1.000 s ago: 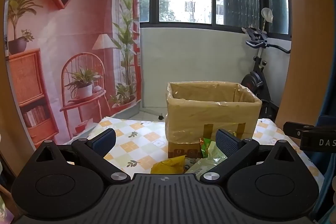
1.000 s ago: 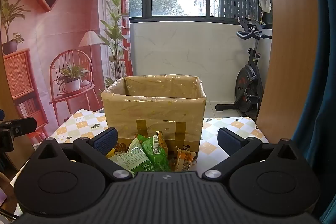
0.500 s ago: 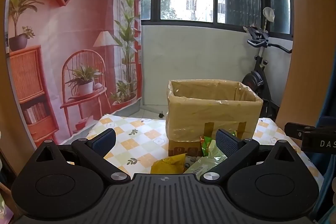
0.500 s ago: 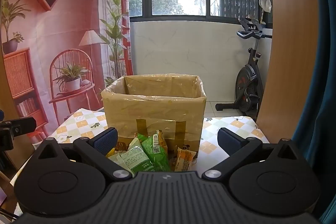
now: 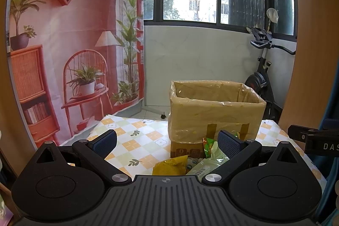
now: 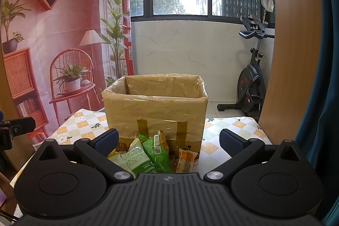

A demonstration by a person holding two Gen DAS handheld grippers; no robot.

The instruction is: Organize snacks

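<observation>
1. Left black two-finger gripper [image 5: 167, 142]: jaws spread wide, nothing between the blue-padded fingers [image 5: 105, 141], held above the near edge of the table.
2. Right black two-finger gripper [image 6: 168, 141]: likewise spread wide and holding nothing, aimed at the snack pile.
3. Tall brown cardboard box lined with clear plastic film [image 6: 155, 108]: upright, top open, on the yellow-and-green checked floral tablecloth [image 6: 228, 126].
4. Heap of snack packets at the box's near face, touching it: bright green foil packet with barcode [image 6: 157, 151], pale green-and-white packet [image 6: 136, 159], slim orange bar wrapper [image 6: 186, 160].
5. Crumpled yellow foil packet [image 5: 169, 166]: at the heap's left side in the left wrist view, just beside the pale green packets.
6. Black exercise bike [image 6: 251, 86]: on the floor beyond the table, right of the box.
</observation>
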